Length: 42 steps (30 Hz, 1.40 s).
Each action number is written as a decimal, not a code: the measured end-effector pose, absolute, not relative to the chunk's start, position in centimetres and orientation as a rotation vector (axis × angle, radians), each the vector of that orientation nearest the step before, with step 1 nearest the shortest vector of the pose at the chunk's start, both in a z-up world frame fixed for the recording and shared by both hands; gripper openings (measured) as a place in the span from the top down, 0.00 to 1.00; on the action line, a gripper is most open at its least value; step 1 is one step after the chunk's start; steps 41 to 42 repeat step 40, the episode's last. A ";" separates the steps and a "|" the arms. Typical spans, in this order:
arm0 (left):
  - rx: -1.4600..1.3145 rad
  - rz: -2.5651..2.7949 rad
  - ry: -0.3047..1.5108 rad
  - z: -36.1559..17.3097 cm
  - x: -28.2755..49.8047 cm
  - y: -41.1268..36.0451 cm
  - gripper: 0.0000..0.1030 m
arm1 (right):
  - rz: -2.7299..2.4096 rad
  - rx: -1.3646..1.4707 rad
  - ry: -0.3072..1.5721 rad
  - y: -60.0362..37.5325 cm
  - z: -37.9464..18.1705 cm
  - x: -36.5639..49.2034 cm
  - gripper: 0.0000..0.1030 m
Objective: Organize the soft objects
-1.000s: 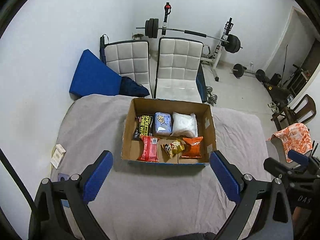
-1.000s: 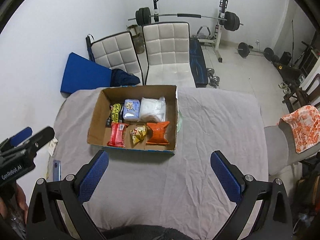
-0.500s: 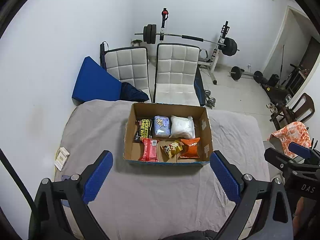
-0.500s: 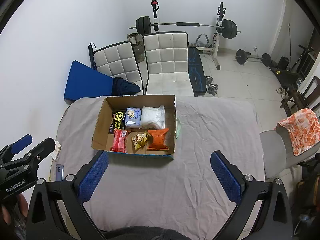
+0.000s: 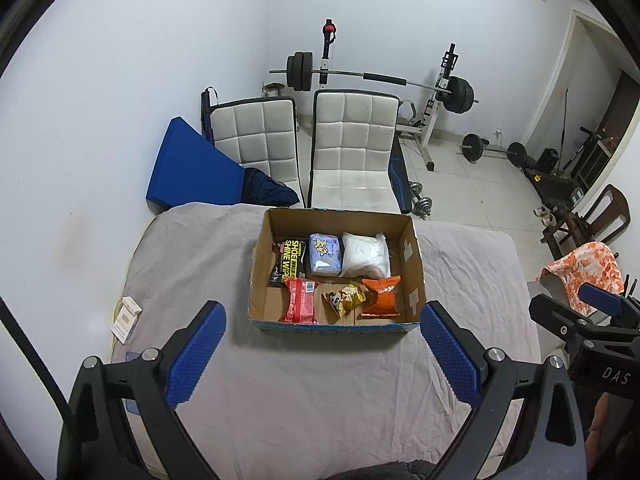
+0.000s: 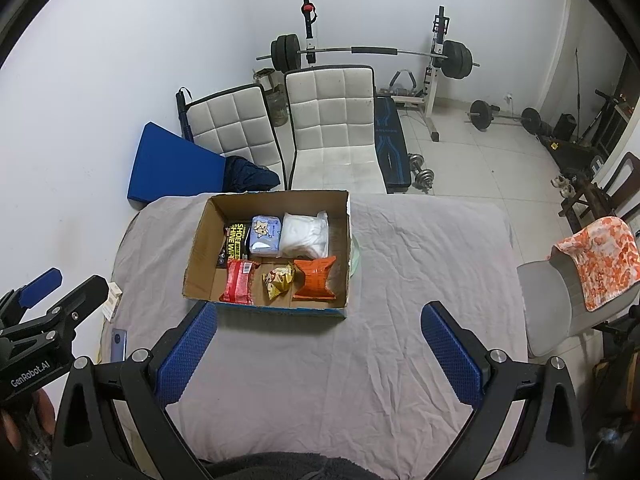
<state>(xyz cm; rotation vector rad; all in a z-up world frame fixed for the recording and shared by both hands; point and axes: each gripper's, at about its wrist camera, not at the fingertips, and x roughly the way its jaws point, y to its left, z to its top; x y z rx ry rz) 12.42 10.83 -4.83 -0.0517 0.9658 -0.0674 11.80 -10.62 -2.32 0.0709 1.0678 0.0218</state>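
Observation:
An open cardboard box sits on the grey-covered table. Inside lie a black shoe-wipes pack, a blue tissue pack, a white soft pack, a red packet, a yellow snack packet and an orange packet. My left gripper is open and empty, held high above the table in front of the box. My right gripper is open and empty, likewise high and back from the box.
A white small carton lies at the table's left edge. A pale green thing sits just right of the box. Two white chairs stand behind the table. A grey chair with an orange cloth stands at right.
Both grippers have risen and pulled back from the box, which looks smaller now. Both stay open and empty. Nothing in the box has moved.

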 end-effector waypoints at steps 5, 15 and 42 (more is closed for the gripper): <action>-0.053 -0.066 0.965 -4.8 12.3 10.8 0.03 | 0.021 0.075 1.070 -10.7 -2.3 11.7 0.00; -0.047 -0.062 0.964 -5.0 12.1 10.9 0.03 | 0.014 0.074 1.070 -10.9 -2.4 11.5 0.00; -0.047 -0.048 0.963 -5.2 11.9 10.9 0.03 | 0.015 0.071 1.074 -10.7 -2.8 11.4 0.00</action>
